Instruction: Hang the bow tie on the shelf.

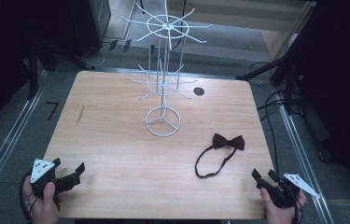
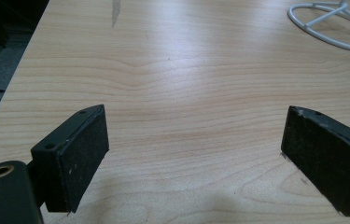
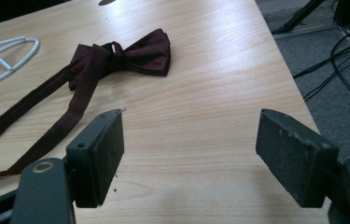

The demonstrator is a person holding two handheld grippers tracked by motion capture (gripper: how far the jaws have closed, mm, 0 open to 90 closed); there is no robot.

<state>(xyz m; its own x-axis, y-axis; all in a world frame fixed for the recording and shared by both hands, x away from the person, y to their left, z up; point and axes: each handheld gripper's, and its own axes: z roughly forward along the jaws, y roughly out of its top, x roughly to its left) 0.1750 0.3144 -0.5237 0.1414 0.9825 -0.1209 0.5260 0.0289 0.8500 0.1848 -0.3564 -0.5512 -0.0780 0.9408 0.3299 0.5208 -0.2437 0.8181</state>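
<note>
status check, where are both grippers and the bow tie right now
Left gripper open, empty, near table corner. Right gripper open, empty, just short of the bow tie. Tie flat on the table, strap looped. White wire rack stands behind, not in the way.

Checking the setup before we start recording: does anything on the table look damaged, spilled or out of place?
Nothing stands out. The white wire display rack stands upright at the table's far middle, and the dark red bow tie lies flat to its right, strap looped loosely toward the near edge. The wooden tabletop bears a faint dark streak at far left.
</note>
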